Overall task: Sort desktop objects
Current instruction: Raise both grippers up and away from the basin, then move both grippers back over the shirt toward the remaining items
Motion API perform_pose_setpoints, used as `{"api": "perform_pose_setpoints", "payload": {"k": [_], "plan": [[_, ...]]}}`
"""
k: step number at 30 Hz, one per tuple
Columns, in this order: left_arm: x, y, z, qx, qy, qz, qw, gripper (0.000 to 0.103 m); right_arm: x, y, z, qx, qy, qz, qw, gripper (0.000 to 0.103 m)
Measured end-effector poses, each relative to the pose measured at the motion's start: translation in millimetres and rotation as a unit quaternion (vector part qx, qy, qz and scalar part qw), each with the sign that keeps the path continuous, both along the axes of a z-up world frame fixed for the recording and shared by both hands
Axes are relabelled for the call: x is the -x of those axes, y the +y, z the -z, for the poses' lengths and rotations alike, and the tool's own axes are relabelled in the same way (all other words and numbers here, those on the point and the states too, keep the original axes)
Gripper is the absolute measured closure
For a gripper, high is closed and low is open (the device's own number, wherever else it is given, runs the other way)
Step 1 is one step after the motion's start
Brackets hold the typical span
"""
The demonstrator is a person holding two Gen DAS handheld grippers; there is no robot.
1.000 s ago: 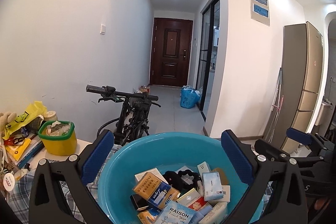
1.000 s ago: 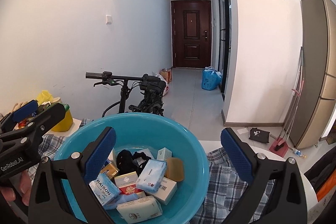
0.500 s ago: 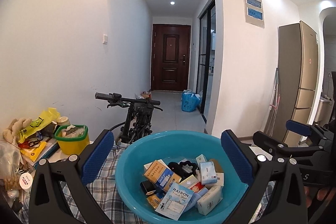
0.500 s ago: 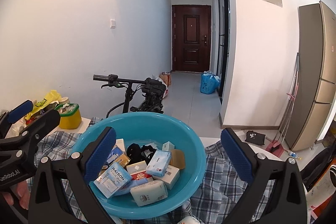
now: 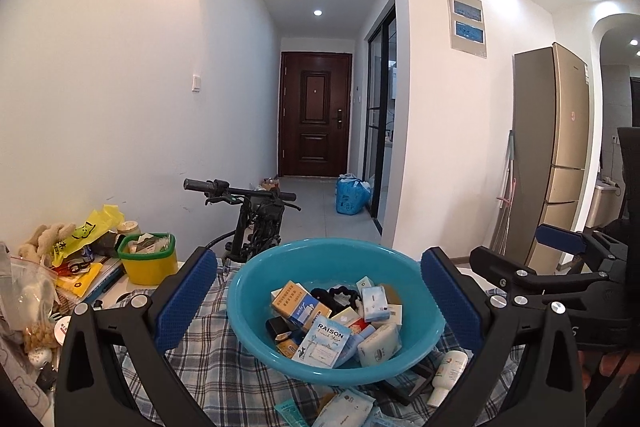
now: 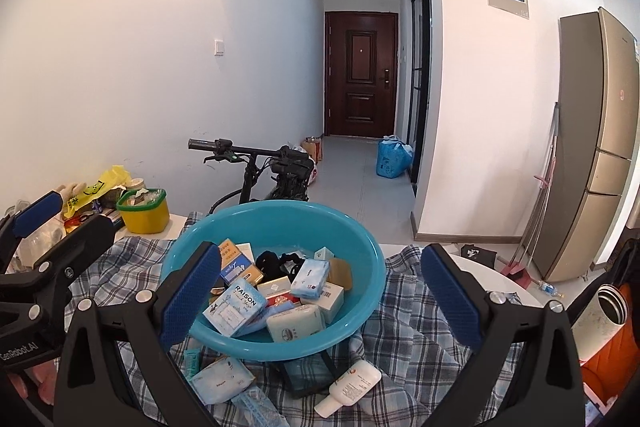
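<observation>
Left wrist view: left gripper [image 5: 318, 301] spread wide, empty, facing the basin [image 5: 248, 311] on the checked cloth [image 5: 208, 363]. Lotion bottle [image 5: 446, 373] lies just right of the basin, cap toward the camera, long axis running away.

Right wrist view: right gripper [image 6: 320, 297] likewise spread, empty. Bottle [image 6: 350, 383] lies below the basin [image 6: 372, 291], cap lower left. Best approach, judged: close across the bottle's narrow width.

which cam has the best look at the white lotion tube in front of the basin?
Right wrist. The tube lies whole on the plaid cloth, cap to base, just in front of the basin. In the left wrist view the tube sits at the edge, partly cut off by the left claw's right finger.
</observation>
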State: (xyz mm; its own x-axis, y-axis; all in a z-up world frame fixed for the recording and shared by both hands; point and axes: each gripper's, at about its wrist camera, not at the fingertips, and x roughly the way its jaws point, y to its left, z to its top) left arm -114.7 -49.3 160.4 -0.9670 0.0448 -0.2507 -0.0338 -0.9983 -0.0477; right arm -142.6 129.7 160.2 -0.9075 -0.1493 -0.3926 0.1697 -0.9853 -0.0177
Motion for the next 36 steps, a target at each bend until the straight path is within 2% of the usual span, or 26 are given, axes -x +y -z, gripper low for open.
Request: {"api": "perform_pose_setpoints", "payload": {"k": [6, 8, 14, 17, 22, 24, 27, 29, 32, 36], "plan": [[-36, -5, -6, -0.016, 0.005, -0.01, 0.9998, 0.0, -38, -6, -9, -0.012, 0.023, -0.004, 1.0, 0.004], [-50, -4, -8, -0.01, 0.017, -0.019, 0.9996, 0.0, -49, -6, -12, -0.014, 0.027, -0.005, 1.0, 0.004], [-87, -1, -20, -0.017, 0.04, -0.012, 0.999, 0.0, -78, 2, -18, 0.003, 0.032, -0.01, 0.999, 0.004], [-98, 6, -24, -0.004, 0.047, -0.011, 0.9988, 0.0, -83, 5, -17, -0.002, 0.024, -0.01, 1.0, 0.003], [-114, 18, -20, 0.035, 0.07, -0.047, 0.9958, 0.0, -91, 13, -11, 0.003, 0.01, -0.004, 1.0, 0.003], [-113, 17, -17, 0.033, 0.063, -0.037, 0.9968, 0.0, -92, 15, -8, 0.002, 0.008, -0.002, 1.0, 0.003], [-106, 13, -10, 0.008, 0.038, -0.01, 0.9992, 0.0, -89, 16, -1, 0.006, -0.005, -0.003, 1.0, 0.003], [-107, 11, -6, -0.004, 0.036, -0.008, 0.9993, 0.0, -89, 17, 5, 0.011, -0.012, -0.005, 1.0, 0.003], [-106, 10, 3, -0.002, 0.026, -0.019, 0.9995, 0.0, -89, 17, 12, 0.013, -0.018, -0.005, 1.0, 0.003], [-102, 13, 18, 0.001, -0.001, -0.008, 1.0, 0.0, -92, 18, 18, 0.029, -0.023, -0.006, 0.999, 0.003]]}}
